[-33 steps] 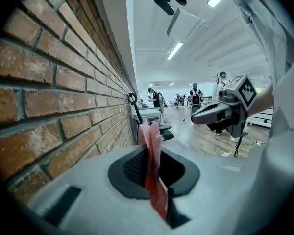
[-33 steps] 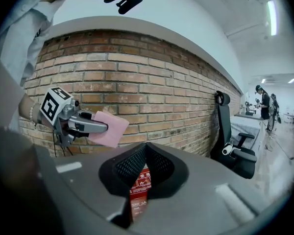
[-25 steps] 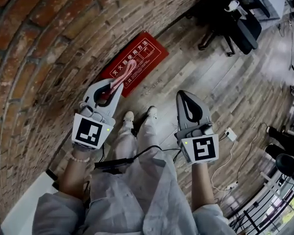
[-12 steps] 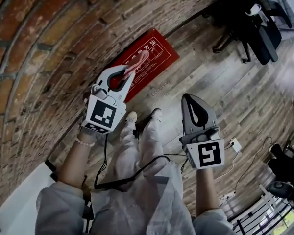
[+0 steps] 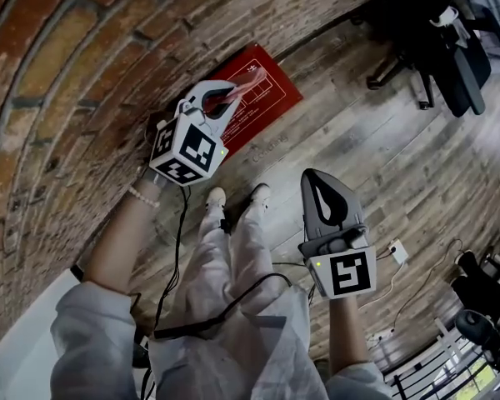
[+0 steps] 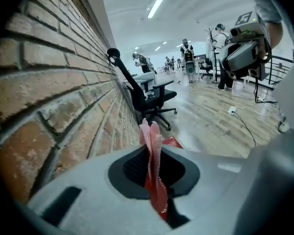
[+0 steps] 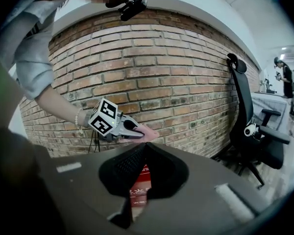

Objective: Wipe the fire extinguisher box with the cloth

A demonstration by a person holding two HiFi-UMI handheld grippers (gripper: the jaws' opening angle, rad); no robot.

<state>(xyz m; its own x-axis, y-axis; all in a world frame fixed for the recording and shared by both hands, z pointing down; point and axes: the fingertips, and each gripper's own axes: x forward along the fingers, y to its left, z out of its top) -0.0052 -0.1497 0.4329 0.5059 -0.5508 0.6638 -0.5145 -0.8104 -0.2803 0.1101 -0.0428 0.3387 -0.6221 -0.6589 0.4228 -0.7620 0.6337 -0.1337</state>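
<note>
The red fire extinguisher box (image 5: 267, 90) stands on the wooden floor against the brick wall; its face bears white lettering. My left gripper (image 5: 233, 92) is shut on a pink cloth (image 5: 243, 87), which sticks out past the jaw tips and overlaps the box's left part. In the left gripper view the cloth (image 6: 151, 143) stands folded between the jaws, with a corner of the box (image 6: 175, 142) beyond. The right gripper view shows the left gripper (image 7: 137, 129) held in the air before the wall, above the box (image 7: 138, 182). My right gripper (image 5: 310, 177) is shut and holds nothing, over the floor.
The brick wall (image 5: 92, 65) runs along the left. A black office chair (image 5: 433, 40) stands at the upper right, beyond the box. A white socket strip (image 5: 396, 252) with cables lies on the floor at the right. My feet (image 5: 233, 197) are just short of the box.
My left gripper has moved forward and up with the cloth, from short of the box to over its left part. The right gripper has hardly moved.
</note>
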